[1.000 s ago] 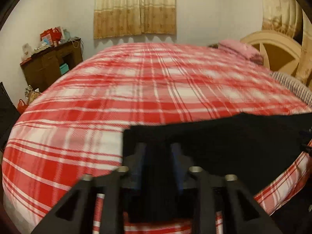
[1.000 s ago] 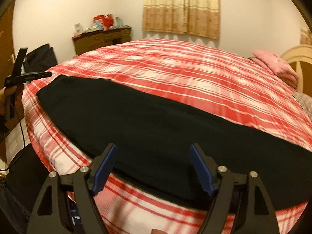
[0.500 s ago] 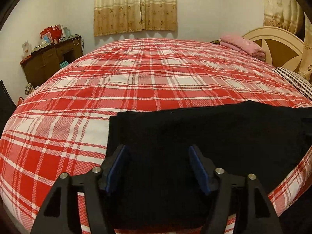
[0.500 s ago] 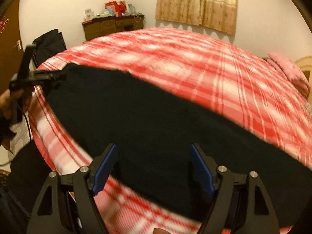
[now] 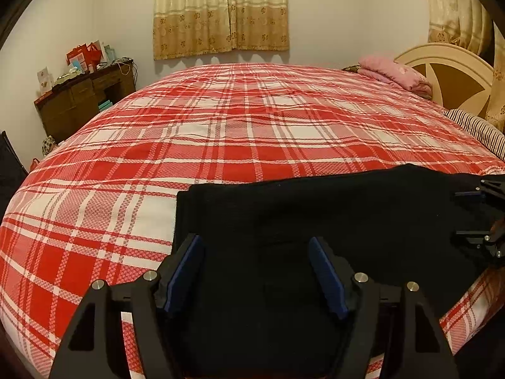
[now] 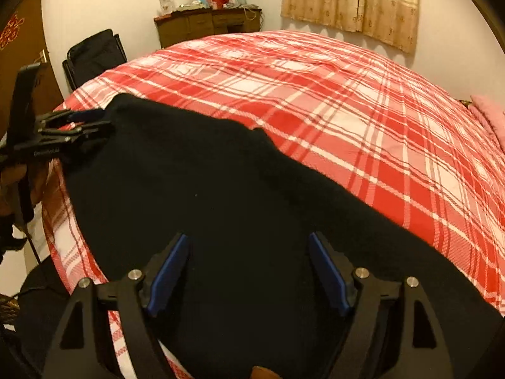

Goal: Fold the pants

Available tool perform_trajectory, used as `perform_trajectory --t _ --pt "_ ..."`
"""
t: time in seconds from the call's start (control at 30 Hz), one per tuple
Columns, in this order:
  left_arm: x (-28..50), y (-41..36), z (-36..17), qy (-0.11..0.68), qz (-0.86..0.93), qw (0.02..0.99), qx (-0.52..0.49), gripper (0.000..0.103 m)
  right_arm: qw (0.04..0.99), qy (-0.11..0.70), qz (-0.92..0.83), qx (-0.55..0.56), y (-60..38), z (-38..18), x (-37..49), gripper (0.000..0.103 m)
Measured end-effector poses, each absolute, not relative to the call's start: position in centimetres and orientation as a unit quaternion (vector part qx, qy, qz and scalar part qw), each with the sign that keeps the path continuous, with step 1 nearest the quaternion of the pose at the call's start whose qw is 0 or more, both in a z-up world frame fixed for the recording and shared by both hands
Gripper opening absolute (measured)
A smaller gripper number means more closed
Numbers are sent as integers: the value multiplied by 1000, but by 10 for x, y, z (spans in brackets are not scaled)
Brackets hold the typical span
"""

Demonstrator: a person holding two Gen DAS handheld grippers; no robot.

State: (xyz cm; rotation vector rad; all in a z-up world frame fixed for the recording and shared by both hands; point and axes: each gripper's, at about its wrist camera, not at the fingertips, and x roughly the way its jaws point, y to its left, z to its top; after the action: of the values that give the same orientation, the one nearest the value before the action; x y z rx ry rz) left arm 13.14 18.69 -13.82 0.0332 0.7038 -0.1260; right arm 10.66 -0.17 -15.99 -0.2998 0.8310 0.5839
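Black pants (image 5: 331,221) lie flat along the near edge of a red and white plaid bed (image 5: 246,132). My left gripper (image 5: 256,279) is open, its blue pads spread over one end of the pants. My right gripper (image 6: 249,273) is open over the middle of the pants (image 6: 221,195). The right gripper also shows in the left wrist view (image 5: 473,218) at the far right, over the pants. The left gripper shows in the right wrist view (image 6: 88,123) at the left end of the pants. Neither holds cloth.
A brown dresser (image 5: 82,101) with clutter on top stands by the far left wall. A pink folded blanket (image 5: 394,74) and cream headboard (image 5: 448,75) are at the far right. A black chair (image 6: 94,55) stands beside the bed. Curtains (image 5: 221,12) hang on the back wall.
The left gripper was shut on the end of the pants a second ago; it opened and let go. The right gripper swung left over the pants and stayed open.
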Motion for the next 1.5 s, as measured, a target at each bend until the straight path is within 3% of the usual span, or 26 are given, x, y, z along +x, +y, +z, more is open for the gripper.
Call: perform_trajectory --t 0.47,0.63,0.8,1.0,1.27,1.5 --pt "101 189 -116 329 -65 942 9 73 867 362 321 -120 29 -126 118 81" --pt "109 187 -135 356 -57 933 22 74 864 373 327 -87 45 -133 143 81" --pt "107 177 -146 331 -48 939 73 79 857 429 276 -71 42 -157 178 82" --pt "106 181 -145 323 -48 943 60 80 873 400 274 -51 25 -143 172 82" --pt "106 184 -142 325 -16 945 44 80 897 389 200 -57 -76 -127 146 82" --pt "104 172 -133 323 -21 945 43 81 916 393 74 26 -227 -118 110 82"
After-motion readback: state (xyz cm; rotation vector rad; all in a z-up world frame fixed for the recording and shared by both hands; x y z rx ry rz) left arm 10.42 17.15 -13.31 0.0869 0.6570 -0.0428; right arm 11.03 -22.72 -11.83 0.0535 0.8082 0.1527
